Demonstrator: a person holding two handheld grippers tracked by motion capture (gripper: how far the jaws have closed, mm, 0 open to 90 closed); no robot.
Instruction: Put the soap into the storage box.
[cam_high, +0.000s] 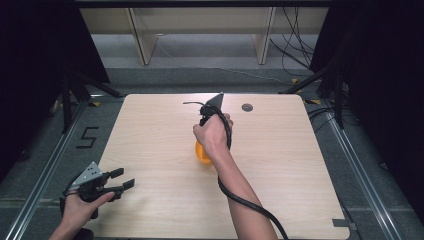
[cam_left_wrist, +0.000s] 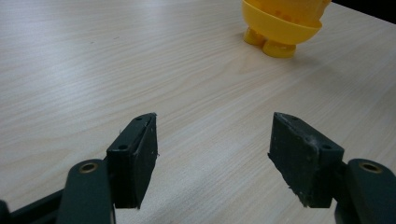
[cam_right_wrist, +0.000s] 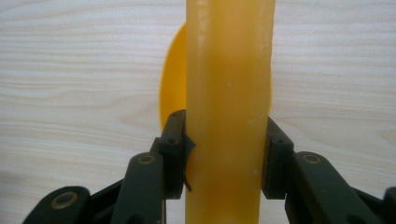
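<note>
Centrally on the pale wooden table (cam_high: 150, 130), the right gripper (cam_right_wrist: 226, 154) clamps a tall yellow plastic cylinder (cam_right_wrist: 229, 93), its long axis upright, above a yellow footed base (cam_left_wrist: 280, 23). Well apart, at the near-left edge, the left gripper (cam_high: 121, 180) hangs wide open, empty.

"5" on floor (cam_high: 88, 137) (black tape)
</note>
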